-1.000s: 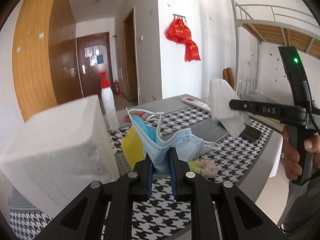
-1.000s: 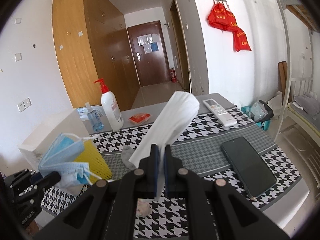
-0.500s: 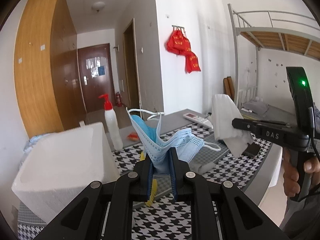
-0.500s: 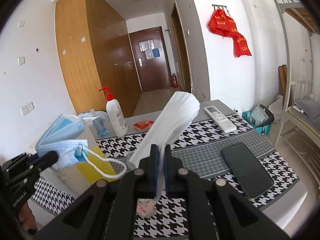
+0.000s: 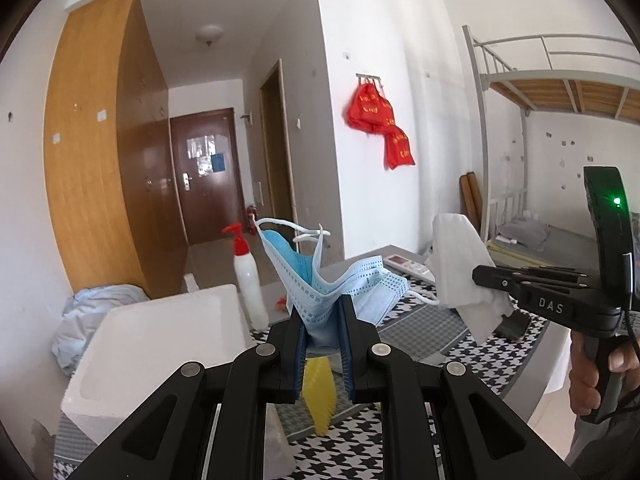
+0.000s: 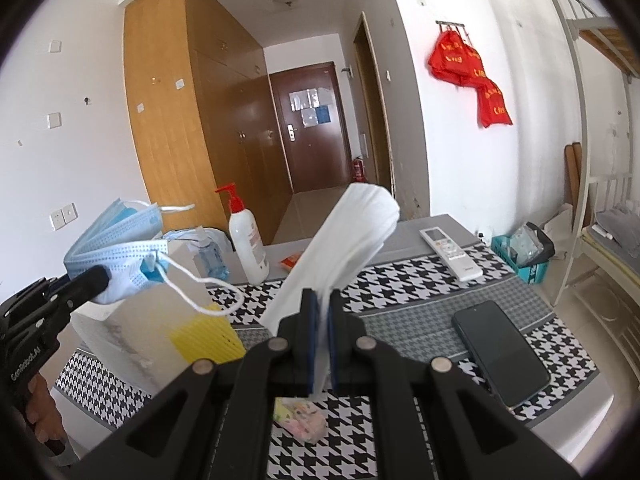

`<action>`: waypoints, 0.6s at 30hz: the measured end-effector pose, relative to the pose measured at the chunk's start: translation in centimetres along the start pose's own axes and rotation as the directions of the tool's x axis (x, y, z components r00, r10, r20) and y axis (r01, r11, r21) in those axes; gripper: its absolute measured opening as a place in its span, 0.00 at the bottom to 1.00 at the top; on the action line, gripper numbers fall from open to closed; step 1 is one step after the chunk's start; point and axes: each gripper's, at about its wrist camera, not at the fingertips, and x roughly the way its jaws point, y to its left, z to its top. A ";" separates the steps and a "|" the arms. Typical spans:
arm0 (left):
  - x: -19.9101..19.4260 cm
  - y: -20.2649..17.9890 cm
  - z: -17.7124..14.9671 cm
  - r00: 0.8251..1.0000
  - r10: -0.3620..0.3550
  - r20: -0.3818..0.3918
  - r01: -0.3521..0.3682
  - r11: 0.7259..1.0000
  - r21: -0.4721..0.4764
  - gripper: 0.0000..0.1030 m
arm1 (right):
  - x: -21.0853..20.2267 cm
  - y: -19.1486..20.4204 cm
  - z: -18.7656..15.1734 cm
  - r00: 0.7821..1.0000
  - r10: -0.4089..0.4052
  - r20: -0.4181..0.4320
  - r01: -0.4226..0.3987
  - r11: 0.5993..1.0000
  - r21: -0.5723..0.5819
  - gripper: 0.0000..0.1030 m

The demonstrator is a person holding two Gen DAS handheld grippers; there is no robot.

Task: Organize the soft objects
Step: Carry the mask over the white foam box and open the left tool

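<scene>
Blue masks (image 5: 320, 280) pinched in the left gripper (image 5: 323, 336), white tissue (image 6: 352, 236) in the right gripper (image 6: 322, 340), both aloft, neither yet stowed in the box (image 5: 160, 344).

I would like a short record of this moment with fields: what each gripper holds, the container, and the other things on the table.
left gripper: shut on blue face masks, held above the table
right gripper: shut on white tissue, also lifted
container: white foam box, at the left
on the table: yellow sponge, pump bottle, phone, remote control
table cover: black and white houndstooth cloth
</scene>
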 end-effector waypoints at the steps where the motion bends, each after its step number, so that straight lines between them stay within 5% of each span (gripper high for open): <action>1: -0.1 0.1 0.1 1.000 0.003 0.003 -0.003 1.000 -0.002 0.15 | 0.0 0.1 0.1 1.000 0.003 0.002 -0.003 1.000 -0.003 0.08; 18: -1.4 2.7 0.7 0.995 0.093 0.031 -0.092 0.995 -0.036 0.15 | 0.6 3.2 1.7 0.996 0.080 0.026 -0.079 0.996 -0.047 0.08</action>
